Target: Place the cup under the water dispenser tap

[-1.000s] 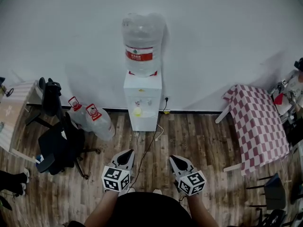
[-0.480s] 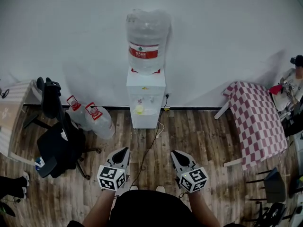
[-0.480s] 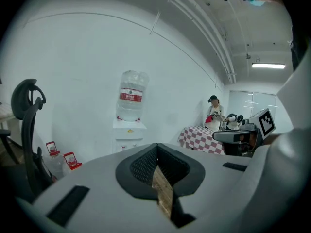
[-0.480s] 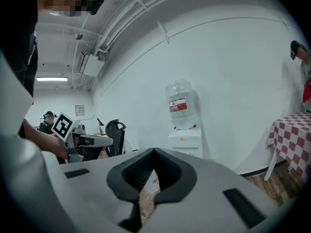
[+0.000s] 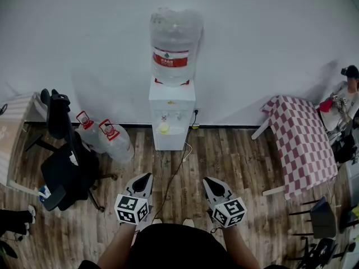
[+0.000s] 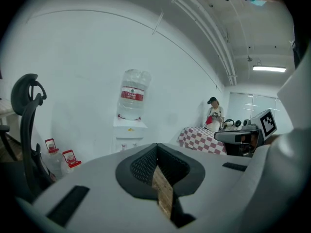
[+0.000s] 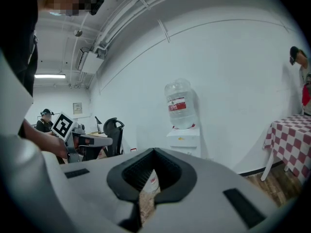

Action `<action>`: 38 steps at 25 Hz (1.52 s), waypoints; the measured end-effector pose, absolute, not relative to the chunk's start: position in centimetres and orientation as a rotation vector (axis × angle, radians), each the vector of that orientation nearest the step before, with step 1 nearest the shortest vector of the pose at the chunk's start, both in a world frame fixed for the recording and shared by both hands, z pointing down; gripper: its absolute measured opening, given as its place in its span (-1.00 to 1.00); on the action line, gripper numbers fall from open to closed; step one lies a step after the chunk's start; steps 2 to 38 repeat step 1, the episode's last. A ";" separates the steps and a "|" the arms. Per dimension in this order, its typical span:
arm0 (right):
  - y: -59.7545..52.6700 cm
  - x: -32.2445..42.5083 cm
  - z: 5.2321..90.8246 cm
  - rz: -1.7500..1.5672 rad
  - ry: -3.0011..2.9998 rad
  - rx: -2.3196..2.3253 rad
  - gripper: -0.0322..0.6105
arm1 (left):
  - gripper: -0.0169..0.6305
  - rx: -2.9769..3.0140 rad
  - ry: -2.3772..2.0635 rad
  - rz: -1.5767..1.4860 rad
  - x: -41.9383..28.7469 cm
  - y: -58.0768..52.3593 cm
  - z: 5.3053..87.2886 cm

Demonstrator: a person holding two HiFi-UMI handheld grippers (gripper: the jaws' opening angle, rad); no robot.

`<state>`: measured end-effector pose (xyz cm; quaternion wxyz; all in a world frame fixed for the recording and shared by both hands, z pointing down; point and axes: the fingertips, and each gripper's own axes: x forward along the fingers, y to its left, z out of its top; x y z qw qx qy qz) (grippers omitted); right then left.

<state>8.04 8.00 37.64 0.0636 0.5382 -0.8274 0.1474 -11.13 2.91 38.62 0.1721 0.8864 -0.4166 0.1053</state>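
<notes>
Although a red label (image 5: 169, 59) bands the water bottle (image 5: 173, 32) well ahead of the fingers (image 5: 139, 185), its print is unreadable; left gripper (image 5: 147, 176) and right gripper (image 5: 206, 180) are closed, empty.

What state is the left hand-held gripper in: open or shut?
Shut. In its own view the left hand-held gripper shows both jaws meeting at the tips, with nothing gripped between them.

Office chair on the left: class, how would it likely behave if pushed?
The office chair would probably roll: its star base stands on smooth wood floor. Pushed at its tall back, it might swivel or tip.
</notes>
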 end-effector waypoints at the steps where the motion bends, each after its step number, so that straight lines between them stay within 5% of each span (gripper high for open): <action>1: 8.0 8.0 37.7 0.447 -2.497 1.628 -0.83 | -0.91 2.519 -1.179 0.298 -11.2 2.8 38.6; 38: 8.0 8.0 37.7 0.447 -2.497 1.628 -0.83 | -0.91 2.519 -1.179 0.298 -11.2 2.8 38.6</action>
